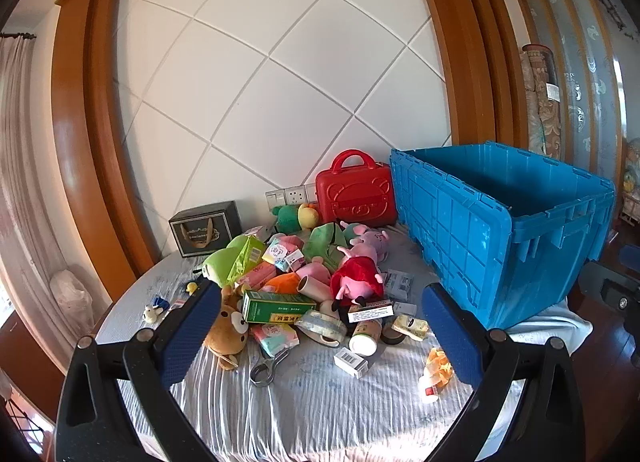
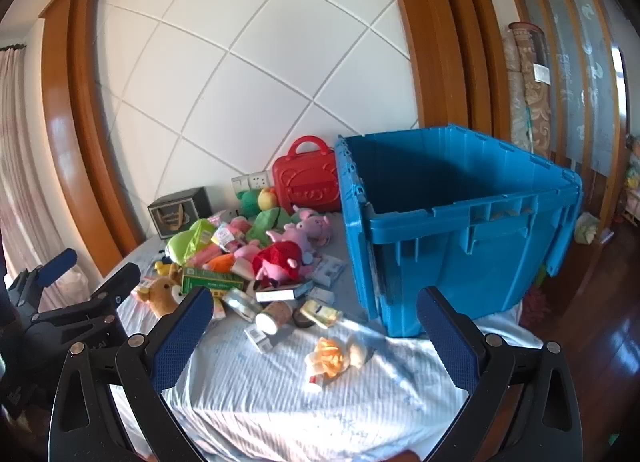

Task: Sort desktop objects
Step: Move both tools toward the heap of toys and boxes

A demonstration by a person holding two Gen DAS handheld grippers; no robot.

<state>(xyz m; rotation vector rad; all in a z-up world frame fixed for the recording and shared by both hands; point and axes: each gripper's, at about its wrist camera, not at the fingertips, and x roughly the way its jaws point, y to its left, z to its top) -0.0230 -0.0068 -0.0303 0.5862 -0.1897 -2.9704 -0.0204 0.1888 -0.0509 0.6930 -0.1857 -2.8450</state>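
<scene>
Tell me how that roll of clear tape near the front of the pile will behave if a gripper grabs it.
The tape roll looks like a stiff ring, so it probably holds its shape. Its glossy surface may be slippery. It lies tilted against the green box, so a push could well set it rolling.

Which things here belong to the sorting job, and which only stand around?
Job:
blue crate
pile of plush toys
green box
tape roll
left gripper and right gripper, both open and empty

Just around:
wall sockets
rolled carpets
curtain
</scene>
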